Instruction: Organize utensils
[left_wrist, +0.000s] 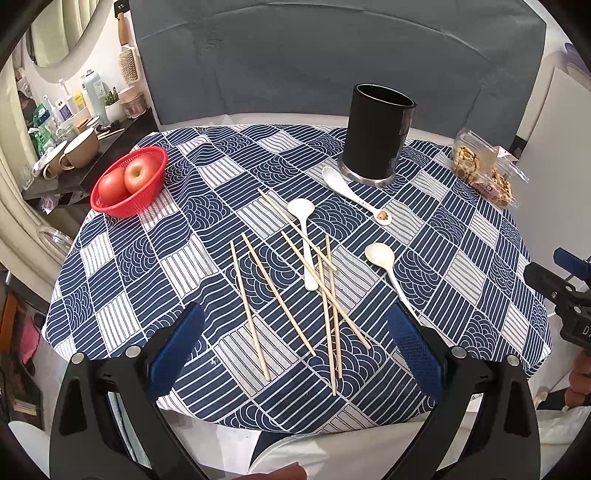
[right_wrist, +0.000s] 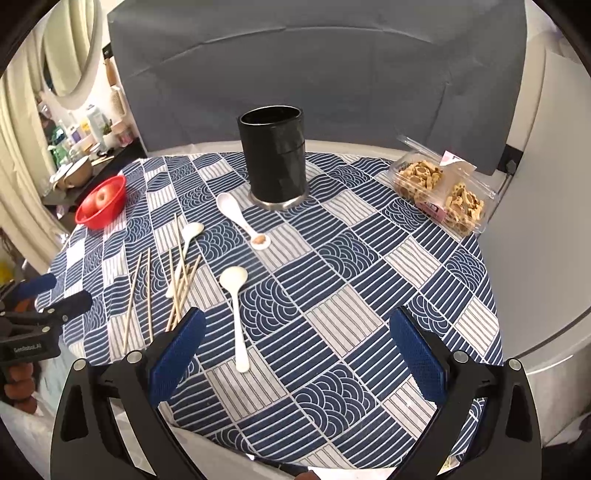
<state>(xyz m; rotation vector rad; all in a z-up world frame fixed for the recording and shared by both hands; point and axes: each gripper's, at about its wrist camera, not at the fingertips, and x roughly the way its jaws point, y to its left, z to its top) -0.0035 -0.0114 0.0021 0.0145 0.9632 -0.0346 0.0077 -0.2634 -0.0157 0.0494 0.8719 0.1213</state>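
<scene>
A black cylindrical holder stands upright at the back of the round table. Several wooden chopsticks lie scattered near the front, some crossing a white spoon. A second white spoon lies to their right. A third white spoon with a printed handle end rests by the holder's base. My left gripper hovers open over the chopsticks' near ends. My right gripper hangs open above the cloth, right of the second spoon's handle.
A red basket with apples sits at the table's left edge. A clear box of biscuits lies at the right. The blue patterned tablecloth covers the table. A cluttered shelf stands far left.
</scene>
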